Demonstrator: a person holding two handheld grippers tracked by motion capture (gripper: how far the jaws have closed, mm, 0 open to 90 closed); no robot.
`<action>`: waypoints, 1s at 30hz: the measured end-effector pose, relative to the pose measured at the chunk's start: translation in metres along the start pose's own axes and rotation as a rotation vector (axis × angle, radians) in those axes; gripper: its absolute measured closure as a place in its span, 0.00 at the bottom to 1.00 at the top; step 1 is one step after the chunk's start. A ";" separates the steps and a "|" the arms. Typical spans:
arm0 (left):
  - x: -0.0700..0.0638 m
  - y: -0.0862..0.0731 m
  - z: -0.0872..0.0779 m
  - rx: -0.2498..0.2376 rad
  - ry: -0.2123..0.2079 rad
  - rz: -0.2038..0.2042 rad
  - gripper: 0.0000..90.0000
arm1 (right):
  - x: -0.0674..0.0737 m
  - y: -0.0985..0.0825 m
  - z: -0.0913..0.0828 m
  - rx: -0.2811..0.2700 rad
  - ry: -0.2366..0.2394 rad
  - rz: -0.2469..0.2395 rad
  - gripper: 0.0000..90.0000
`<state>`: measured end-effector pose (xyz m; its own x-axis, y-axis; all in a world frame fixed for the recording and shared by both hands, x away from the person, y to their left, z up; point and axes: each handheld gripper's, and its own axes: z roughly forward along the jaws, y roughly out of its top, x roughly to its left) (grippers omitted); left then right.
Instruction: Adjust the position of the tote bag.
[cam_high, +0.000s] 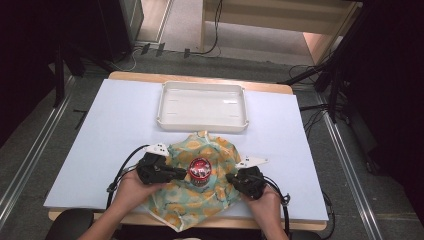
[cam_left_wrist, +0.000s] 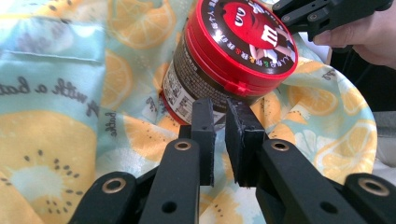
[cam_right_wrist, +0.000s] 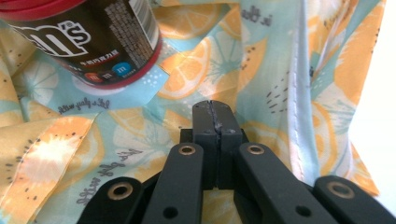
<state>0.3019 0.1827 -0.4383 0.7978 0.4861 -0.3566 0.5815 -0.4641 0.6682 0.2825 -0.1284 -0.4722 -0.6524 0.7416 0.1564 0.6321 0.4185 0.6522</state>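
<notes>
White sheeting covers the table (cam_high: 125, 125), where a lemon-printed turquoise cloth (cam_high: 220, 150) lies just before a white plastic tray (cam_high: 202, 106). On the cloth's middle stands a red-lidded brown candy tub (cam_high: 200, 170). Beside the tub, the left gripper (cam_left_wrist: 219, 140) is slightly parted and empty; the right gripper (cam_right_wrist: 215, 135) is closed, empty.

Orange-slice turquoise cloth (cam_high: 220, 150), red-lidded brown can (cam_high: 200, 170)

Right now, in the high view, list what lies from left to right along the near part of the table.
left gripper → red-lidded candy jar standing on the orange-print cloth → right gripper
</notes>
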 end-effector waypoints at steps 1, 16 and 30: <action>0.001 0.000 0.000 -0.001 -0.002 -0.003 0.90 | -0.001 0.000 0.000 0.001 -0.001 0.001 1.00; -0.003 0.004 -0.008 0.008 0.006 0.033 0.74 | -0.004 0.007 -0.011 -0.065 0.081 -0.002 0.85; -0.003 0.007 -0.014 -0.015 -0.020 0.079 0.39 | -0.007 0.013 -0.020 -0.115 0.131 0.024 0.52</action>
<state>0.3012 0.1880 -0.4234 0.8442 0.4333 -0.3156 0.5144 -0.4895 0.7041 0.2872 -0.1386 -0.4498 -0.6911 0.6730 0.2636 0.6011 0.3327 0.7266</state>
